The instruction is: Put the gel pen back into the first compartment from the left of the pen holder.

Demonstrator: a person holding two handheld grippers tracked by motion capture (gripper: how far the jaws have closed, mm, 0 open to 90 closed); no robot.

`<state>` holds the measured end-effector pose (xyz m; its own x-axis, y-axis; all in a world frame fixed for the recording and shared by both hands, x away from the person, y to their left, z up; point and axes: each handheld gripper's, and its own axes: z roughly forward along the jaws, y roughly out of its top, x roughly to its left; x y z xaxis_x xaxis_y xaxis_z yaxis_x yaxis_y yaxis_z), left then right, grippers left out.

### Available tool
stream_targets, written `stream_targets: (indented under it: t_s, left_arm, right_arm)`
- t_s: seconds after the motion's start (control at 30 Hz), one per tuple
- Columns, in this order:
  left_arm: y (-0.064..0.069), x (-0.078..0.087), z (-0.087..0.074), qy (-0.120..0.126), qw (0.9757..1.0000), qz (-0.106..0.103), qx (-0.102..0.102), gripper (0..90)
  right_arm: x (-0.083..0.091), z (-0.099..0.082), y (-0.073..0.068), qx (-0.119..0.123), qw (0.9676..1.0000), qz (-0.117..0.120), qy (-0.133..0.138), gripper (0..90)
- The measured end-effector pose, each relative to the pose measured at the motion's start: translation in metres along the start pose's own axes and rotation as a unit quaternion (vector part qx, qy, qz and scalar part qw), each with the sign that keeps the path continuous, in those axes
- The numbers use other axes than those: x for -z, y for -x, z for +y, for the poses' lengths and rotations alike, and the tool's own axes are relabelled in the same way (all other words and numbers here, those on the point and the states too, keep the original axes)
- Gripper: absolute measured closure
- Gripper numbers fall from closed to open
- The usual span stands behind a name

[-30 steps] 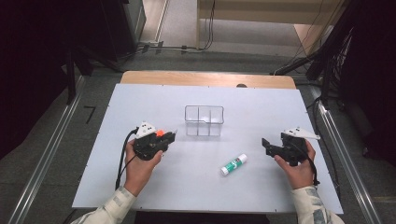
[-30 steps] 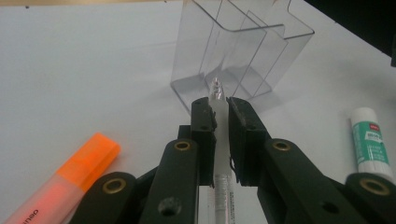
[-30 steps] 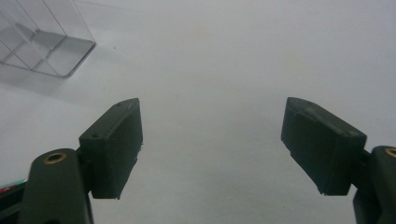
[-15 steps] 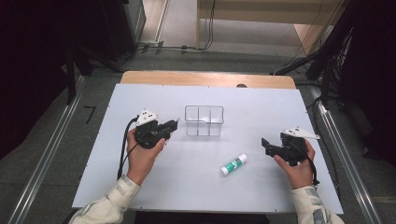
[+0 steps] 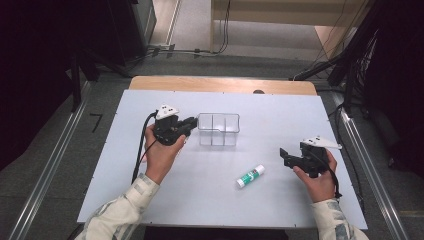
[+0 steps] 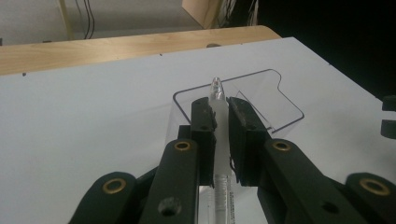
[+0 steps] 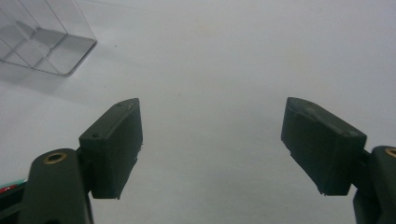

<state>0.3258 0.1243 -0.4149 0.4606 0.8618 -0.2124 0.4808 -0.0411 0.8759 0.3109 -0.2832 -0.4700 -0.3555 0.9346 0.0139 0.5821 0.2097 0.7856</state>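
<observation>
The left gripper, clamped on a clear pen, should centre over the clear divided box before releasing; right gripper gapes empty

Clear plastic pen, clear divided box, green-and-white glue stick, white table, black jaws

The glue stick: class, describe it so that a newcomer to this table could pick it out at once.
Start at the white table, then find the clear divided box near its middle. Nearer the person and slightly right, between that box and the right gripper, the glue stick lies flat. It is a short white tube with a green label, the only loose thing on the table.
</observation>
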Motion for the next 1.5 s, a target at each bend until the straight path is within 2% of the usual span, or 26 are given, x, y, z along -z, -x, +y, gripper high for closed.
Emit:
stream_targets:
  t_s: [0.53,1.0,1.5]
  left_arm:
    - [0.006,-0.022,0.034,0.002,1.0000,0.006,-0.003,82.1]
    - [0.009,-0.038,0.047,0.002,1.0000,0.007,0.002,82.1]
    - [0.009,-0.056,0.063,-0.002,0.9998,0.020,0.002,82.1]
  right_arm:
    - [-0.001,0.000,0.000,0.001,1.0000,0.000,-0.002,19.5]
    - [-0.001,0.000,0.000,0.000,1.0000,0.002,-0.001,19.5]
    - [-0.002,0.000,-0.001,0.001,1.0000,0.004,-0.001,19.5]
